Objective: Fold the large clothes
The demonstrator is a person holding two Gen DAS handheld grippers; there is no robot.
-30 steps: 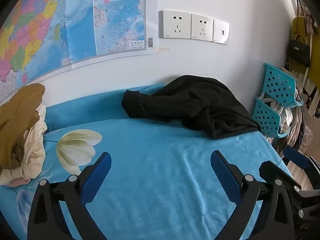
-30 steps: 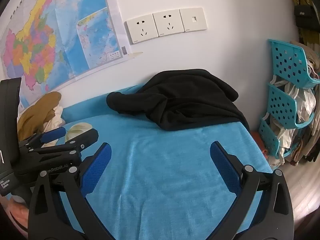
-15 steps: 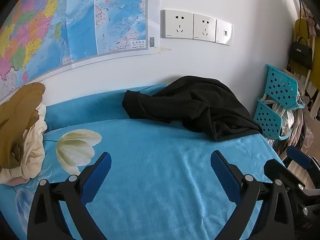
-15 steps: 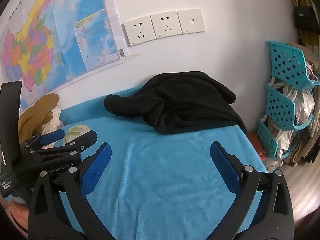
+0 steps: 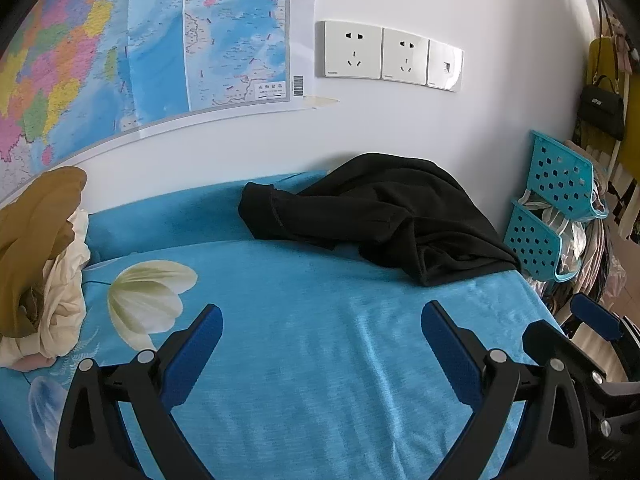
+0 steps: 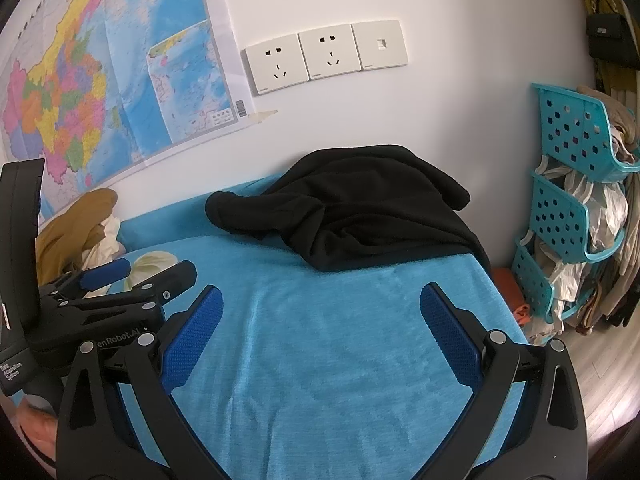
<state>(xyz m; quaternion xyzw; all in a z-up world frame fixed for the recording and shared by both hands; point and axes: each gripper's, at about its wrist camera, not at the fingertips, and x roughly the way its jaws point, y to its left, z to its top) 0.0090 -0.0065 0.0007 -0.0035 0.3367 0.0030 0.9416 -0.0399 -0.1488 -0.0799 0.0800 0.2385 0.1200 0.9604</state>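
A crumpled black garment (image 5: 384, 216) lies in a heap at the far right of the blue bed cover (image 5: 304, 344), against the wall; it also shows in the right wrist view (image 6: 368, 216). My left gripper (image 5: 322, 316) is open and empty, well short of the garment. My right gripper (image 6: 320, 300) is open and empty, also short of it. The left gripper shows at the left of the right wrist view (image 6: 132, 276), and the right gripper shows at the right edge of the left wrist view (image 5: 576, 328).
A pile of mustard and cream clothes (image 5: 36, 248) sits at the far left of the bed. Turquoise stacked baskets (image 6: 568, 200) stand off the bed's right edge. A wall with a map (image 5: 120, 48) and sockets (image 5: 388, 54) backs the bed.
Both grippers have drawn slightly back and shifted; the black garment sits a little farther to the right in the left view. Neither gripper has taken hold of anything.
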